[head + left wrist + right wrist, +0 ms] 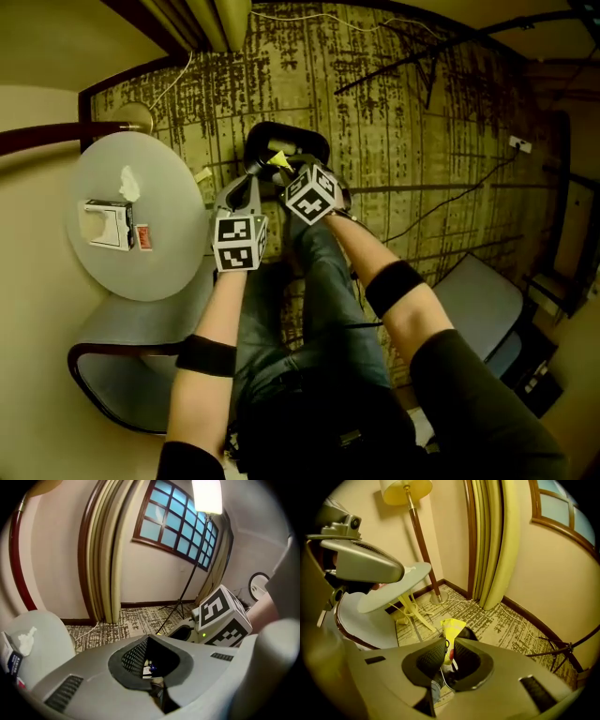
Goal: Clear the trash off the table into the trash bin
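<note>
Down on the patterned olive carpet (422, 112), everything centres on the black round trash bin (300, 139). Left of the bin in the head view stands the round grey tabletop (141, 267), and there is trash on it.

Both arms reach forward over the knees toward the bin. The left forearm (211, 347) runs nearly straight ahead with a black band above the wrist. The right forearm (394, 286), banded too, angles in from the right. The two marker cubes sit close together, just on the near side of the bin.

The left gripper (251, 173) slants downward at the bin's left rim. Its jaws are clenched together, with no item clearly pinched between them. The right gripper (281, 165) tips down more steeply, right above the bin's mouth. Its jaws are clamped on a yellow crinkled wrapper (278, 159). In the right gripper view that wrapper (452, 632) sticks out past the pads, with the bin's dark opening directly behind it.

On the tabletop, well left of the bin, a white rectangular box (108, 223) sits near the far-left edge. A crumpled white tissue (129, 184) lies just beyond it, a little nearer the bin. A small red packet (143, 237) rests against the box's bin-facing side.
</note>
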Tool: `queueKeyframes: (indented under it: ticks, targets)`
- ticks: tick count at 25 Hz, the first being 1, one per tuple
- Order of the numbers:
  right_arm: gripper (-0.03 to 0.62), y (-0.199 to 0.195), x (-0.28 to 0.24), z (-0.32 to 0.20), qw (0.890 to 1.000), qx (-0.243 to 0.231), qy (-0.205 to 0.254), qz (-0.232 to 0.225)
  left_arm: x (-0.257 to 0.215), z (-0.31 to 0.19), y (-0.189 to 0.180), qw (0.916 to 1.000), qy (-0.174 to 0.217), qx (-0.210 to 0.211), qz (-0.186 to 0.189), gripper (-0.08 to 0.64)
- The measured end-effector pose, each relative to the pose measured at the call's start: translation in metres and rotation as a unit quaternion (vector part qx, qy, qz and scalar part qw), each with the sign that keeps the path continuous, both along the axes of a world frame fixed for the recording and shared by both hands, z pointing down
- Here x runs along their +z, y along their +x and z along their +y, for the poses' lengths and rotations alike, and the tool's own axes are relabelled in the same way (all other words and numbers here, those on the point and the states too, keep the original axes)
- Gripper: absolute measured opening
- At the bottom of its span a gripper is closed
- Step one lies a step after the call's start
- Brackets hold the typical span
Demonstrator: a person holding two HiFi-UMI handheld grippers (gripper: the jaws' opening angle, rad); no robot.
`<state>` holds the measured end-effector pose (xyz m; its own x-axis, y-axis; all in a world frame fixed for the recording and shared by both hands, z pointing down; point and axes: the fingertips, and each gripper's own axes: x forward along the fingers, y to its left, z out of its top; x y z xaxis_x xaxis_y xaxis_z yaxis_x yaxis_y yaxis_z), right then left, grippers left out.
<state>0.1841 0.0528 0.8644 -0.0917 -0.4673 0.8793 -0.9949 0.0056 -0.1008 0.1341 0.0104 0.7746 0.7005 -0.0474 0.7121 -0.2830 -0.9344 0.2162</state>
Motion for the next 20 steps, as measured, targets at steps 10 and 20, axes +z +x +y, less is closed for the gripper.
queueKeyframes:
  ticks: [10, 20]
  targets:
    - [0.066, 0.001, 0.157, -0.003, 0.999, -0.034, -0.037, -0.019, 0.153, -0.01, 0.013, 0.9987, -0.022, -0.027, -0.036, 0.001]
    - [0.087, -0.015, 0.251, -0.012, 0.996, -0.047, -0.057, -0.041, 0.23, -0.027, 0.006, 0.9964, -0.036, -0.063, -0.044, 0.001]
